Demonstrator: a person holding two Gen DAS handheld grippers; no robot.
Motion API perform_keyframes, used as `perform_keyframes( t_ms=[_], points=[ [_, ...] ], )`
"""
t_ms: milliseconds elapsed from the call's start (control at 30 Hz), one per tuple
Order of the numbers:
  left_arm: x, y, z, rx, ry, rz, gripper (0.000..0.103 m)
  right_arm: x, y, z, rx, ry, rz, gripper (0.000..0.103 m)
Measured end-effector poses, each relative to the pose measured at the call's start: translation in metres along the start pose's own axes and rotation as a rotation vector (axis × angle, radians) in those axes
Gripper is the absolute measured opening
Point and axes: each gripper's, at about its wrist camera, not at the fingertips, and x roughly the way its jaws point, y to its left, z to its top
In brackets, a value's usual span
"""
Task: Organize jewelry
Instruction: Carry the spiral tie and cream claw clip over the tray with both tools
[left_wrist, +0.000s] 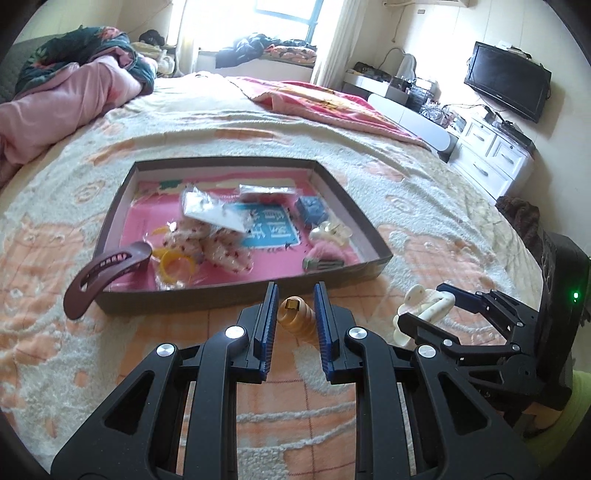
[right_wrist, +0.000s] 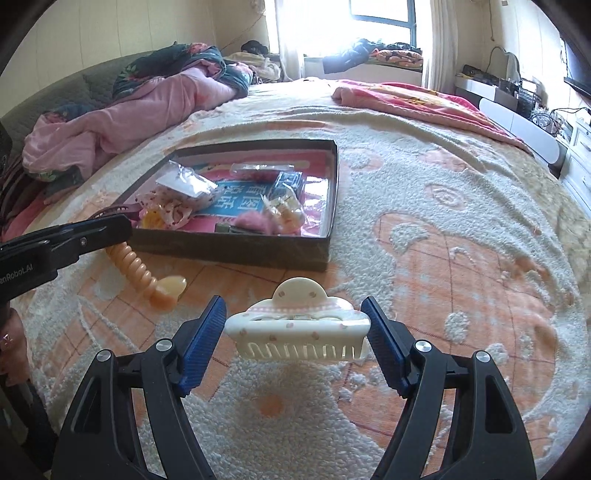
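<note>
On the bed: a fleecy cream-and-orange blanket (right_wrist: 424, 221) carries everything; a shallow dark cardboard tray (left_wrist: 236, 295) lies flat near the bed's front edge.
Tray contents: packets, a yellow ring, a blue box, pink fluff and pale clips lie loose on its glossy pink floor; a maroon hair clip (left_wrist: 107, 271) hangs over its front-left corner.
Left gripper (left_wrist: 295, 314): fingers (left_wrist: 267, 325) pressed nearly together, pinching an orange spiral hair clip (left_wrist: 297, 319) by its ribbed stem. In the right wrist view the rest of it trails down, its flat rounded end near or on the blanket; contact cannot be told.
Right gripper (right_wrist: 295, 332): fingers (right_wrist: 205, 345) spread wide, clamping a cream claw clip (right_wrist: 301, 332) end to end, comb teeth pointing down, clear of the blanket.
Where the jewelry is: both pieces sit just in front of the tray's near wall, not yet over it.
Spiral clip, handling: probably light, glossy plastic with some flex; the ridges give the pads purchase, but a long piece held at one end may swing.
Claw clip, handling: looks like stiff, smooth moulded plastic with small pink dots, a rounded tab on top and thin teeth. It is likely light and a little brittle at the teeth, so the solid ends seem the safer hold.
Blanket: deep and soft, so a dropped piece would likely land gently but may snag its teeth in the pile.
</note>
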Motion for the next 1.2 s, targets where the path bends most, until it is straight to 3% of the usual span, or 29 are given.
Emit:
perform_keyframes(
  t_ms=[400, 1200],
  points=[
    [-0.001, 0.013, 0.024, -0.022, -0.042, 0.042, 0.013, -0.001, 0.008, 0.028, -0.033, -0.044, 0.023, 0.073],
    [0.027, 0.084, 0.072, -0.093, -0.080, 0.166, 0.013, 0.078, 0.041, 0.104, -0.112, -0.043, 0.053, 0.073]
  ],
)
